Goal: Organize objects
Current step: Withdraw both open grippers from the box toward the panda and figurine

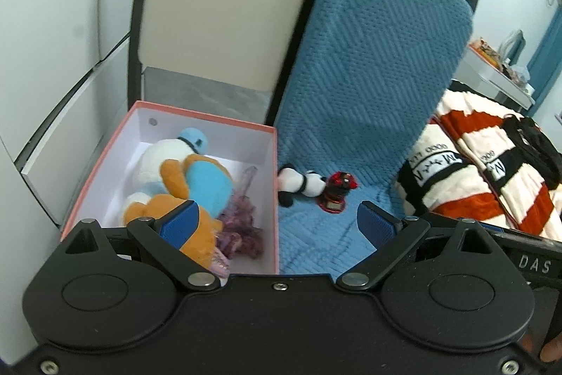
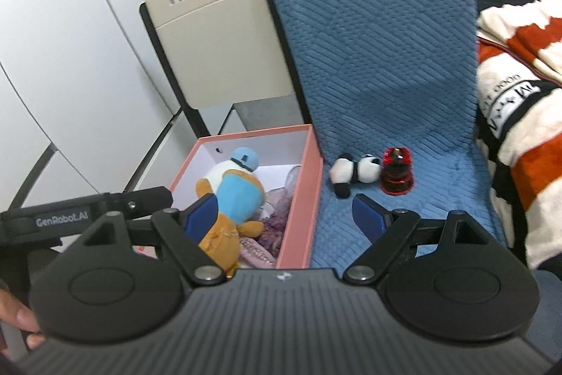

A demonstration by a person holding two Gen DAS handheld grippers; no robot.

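**Sorting toys into the pink box: two still out**

Hovering side by side above the blue-cushioned seat (image 1: 316,234), both tongs stand wide apart with nothing between their blue pads. The left tongs (image 1: 277,222) sit over the near corner of the pink box (image 1: 275,199); the right tongs (image 2: 284,217) hang over the box's right wall and the cushion beside it.

Inside the box lie a duck plush (image 1: 182,174) in a blue cap and some purple fabric (image 1: 242,227), so the sorting appears partly done. Two things remain on the cushion just right of the box: a small panda plush (image 2: 354,173) lying on its side, and a red figurine (image 2: 397,173) standing upright, touching or nearly touching the panda's head.

The step in hand looks like a pause between placements. The next move likely calls for lowering one set of tongs onto the panda, closing across its soft body, and carrying it left over the box wall. Care is needed not to tip the figurine standing so close by.
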